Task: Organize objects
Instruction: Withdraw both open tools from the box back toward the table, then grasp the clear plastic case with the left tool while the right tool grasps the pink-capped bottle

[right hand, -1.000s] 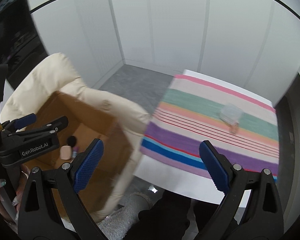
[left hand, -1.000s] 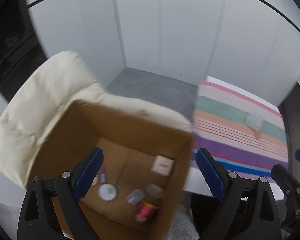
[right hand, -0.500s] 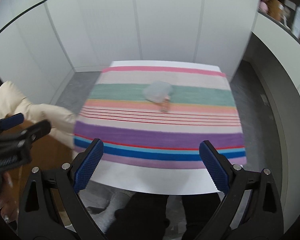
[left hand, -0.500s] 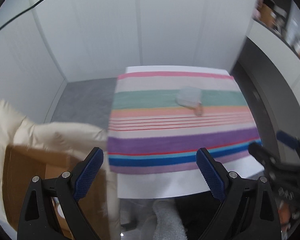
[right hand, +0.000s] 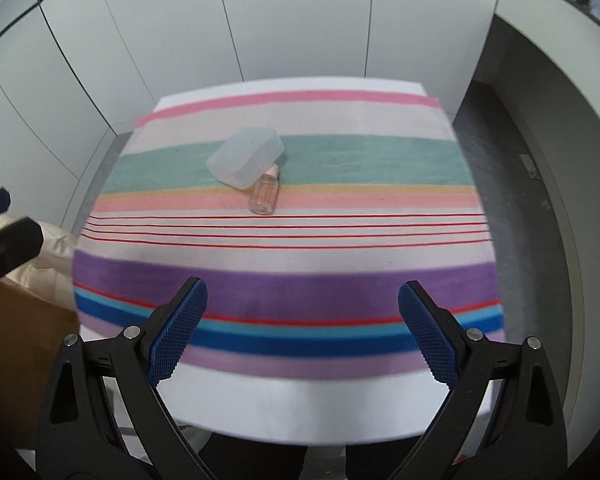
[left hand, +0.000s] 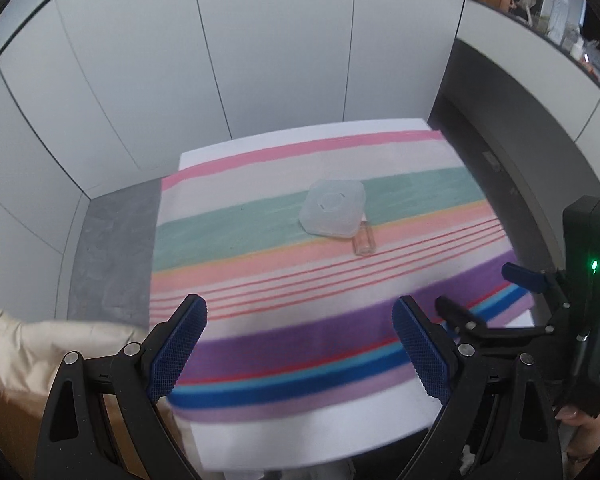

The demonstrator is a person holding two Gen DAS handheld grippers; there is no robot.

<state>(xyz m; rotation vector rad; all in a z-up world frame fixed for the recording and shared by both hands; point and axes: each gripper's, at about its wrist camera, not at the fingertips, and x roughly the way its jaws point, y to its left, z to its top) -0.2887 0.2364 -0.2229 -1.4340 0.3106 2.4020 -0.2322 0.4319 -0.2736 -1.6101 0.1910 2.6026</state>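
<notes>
I see the striped cloth (right hand: 284, 272) spread over the table; both claws hover above its near edge, my left gripper (left hand: 300, 344) and right gripper (right hand: 302, 330) gaping wide, empty. Far off, the translucent box (right hand: 244, 156) touches a small clear bottle (right hand: 265, 194).

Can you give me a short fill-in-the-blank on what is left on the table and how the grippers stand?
1. The small clear bottle lies on its ___.
2. The translucent plastic box sits on the ___ stripe of the striped cloth.
3. Both the left gripper and the right gripper are ___.

Missing words: side; green; open
</notes>
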